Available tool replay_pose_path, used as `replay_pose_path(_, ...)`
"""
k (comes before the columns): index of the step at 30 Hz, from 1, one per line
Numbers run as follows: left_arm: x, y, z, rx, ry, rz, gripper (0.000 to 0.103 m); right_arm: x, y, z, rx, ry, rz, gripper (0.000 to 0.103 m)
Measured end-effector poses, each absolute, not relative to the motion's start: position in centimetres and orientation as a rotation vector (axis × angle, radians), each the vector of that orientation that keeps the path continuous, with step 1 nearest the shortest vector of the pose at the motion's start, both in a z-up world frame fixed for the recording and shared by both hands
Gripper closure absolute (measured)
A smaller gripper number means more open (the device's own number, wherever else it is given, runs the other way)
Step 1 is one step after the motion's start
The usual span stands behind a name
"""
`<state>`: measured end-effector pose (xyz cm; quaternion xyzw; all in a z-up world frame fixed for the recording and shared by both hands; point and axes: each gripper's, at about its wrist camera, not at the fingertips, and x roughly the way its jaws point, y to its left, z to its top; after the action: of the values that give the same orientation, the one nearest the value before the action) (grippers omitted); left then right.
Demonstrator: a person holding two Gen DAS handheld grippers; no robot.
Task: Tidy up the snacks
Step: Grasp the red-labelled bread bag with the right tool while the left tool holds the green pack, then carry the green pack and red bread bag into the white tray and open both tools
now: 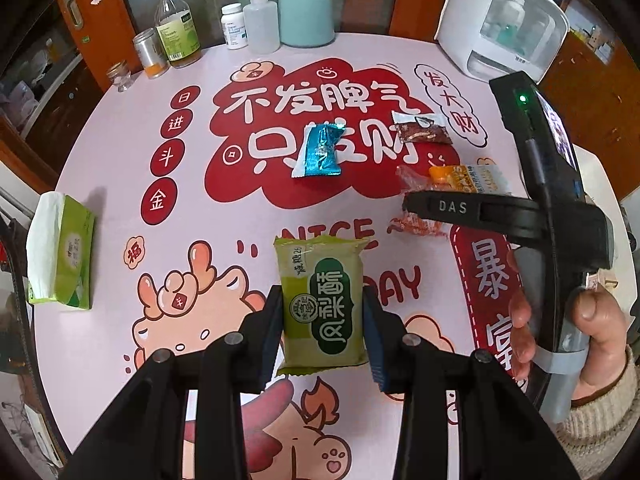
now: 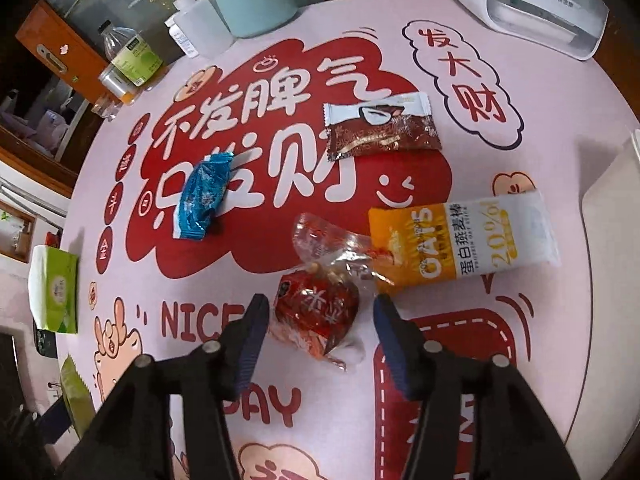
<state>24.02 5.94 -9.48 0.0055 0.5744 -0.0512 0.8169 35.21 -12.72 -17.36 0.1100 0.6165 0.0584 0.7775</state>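
Five wrapped snacks are in view above one round table with a pink printed cover [image 1: 120,200]. Beyond both tools, at the far right edge, stands a white plastic machine [image 1: 504,28], and at the far edge a pale blue ceramic canister [image 1: 306,16] beside a white squeeze bottle [image 1: 262,24]. Far to the left of the tools lies a green soft tissue pack [image 1: 64,252].

The left gripper [image 1: 323,316] pinches a green square pastry packet [image 1: 322,304] between its pads, lifted above the cover. The right gripper [image 2: 318,320] stands spread, pads apart, with a red candy in clear crinkled wrap [image 2: 320,304] lying between them; contact I cannot tell. Just ahead and right of it lies a yellow-and-white oat bar [image 2: 464,236], touching this wrap. Further ahead are a brown-and-white flat sachet [image 2: 380,128] and, to the left, a shiny blue foil packet [image 2: 204,196].
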Motion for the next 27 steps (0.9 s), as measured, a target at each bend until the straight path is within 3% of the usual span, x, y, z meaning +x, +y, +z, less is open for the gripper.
replay_pose_path(6,24.0,6.3,-10.5,0.009,1.248,-0.102,0.067,35.2,-12.3,-18.2,0.243,1.345,0.128,0.043)
replay_pose_path(9,23.9,6.4,-10.8,0.01,1.26,-0.096,0.067,35.0,-12.2,-18.4,0.267,1.36,0.16,0.056)
replay_pose_path(13,23.6,6.2,-10.6,0.017,1.261,-0.092,0.067,34.0,-12.9,-17.5,0.28,1.337,0.188,0.062)
replay_pose_path(27,21.0,-0.5,-3.3,0.027,1.148,-0.257,0.067,21.7,-21.5,-4.2,0.231,0.995,0.283,0.062)
